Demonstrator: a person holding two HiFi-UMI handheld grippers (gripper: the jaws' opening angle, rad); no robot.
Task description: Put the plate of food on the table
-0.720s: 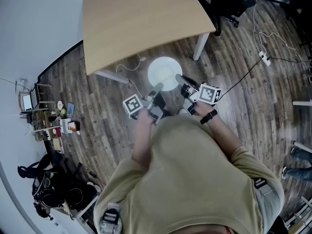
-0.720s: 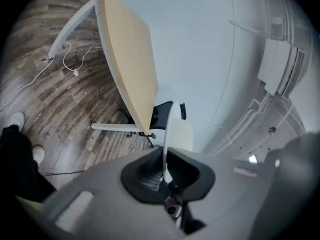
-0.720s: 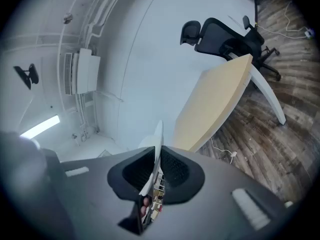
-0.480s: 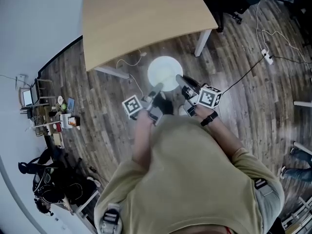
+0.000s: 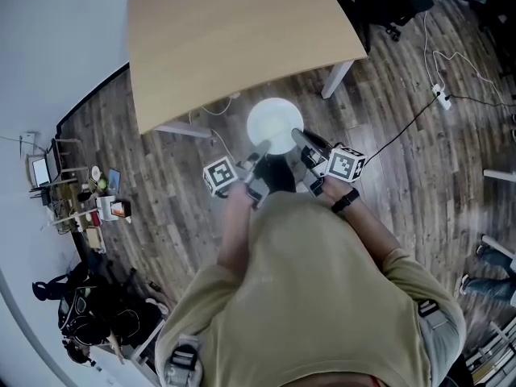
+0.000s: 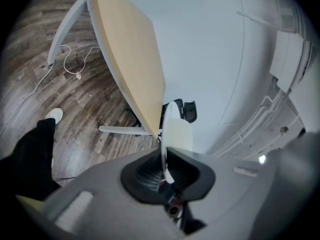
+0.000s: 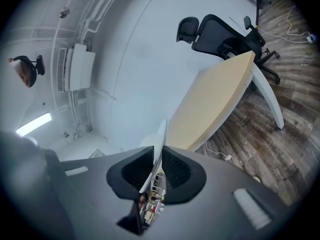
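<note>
I carry a round white plate [image 5: 274,124] over the wood floor, just in front of the light wooden table [image 5: 234,39]; its top looks plain white from above. My left gripper [image 5: 260,150] is shut on the plate's near-left rim. My right gripper [image 5: 298,135] is shut on its near-right rim. Seen edge-on in the left gripper view, the plate [image 6: 176,129] rises out of the left gripper [image 6: 165,156], with the table [image 6: 130,54] beyond. In the right gripper view the rim [image 7: 160,134] sits clamped in the right gripper [image 7: 159,159], the table [image 7: 215,101] ahead.
White table legs [image 5: 339,77] stand close to the plate, and a white cable [image 5: 211,108] lies under the table. A black office chair [image 5: 379,6] is behind the table's right corner. A power strip [image 5: 440,95] lies on the floor to the right, shelf clutter [image 5: 89,200] to the left.
Both grippers keep their hold on the plate. The table has shifted slightly in the head view and its near edge sits a bit closer to the plate.
</note>
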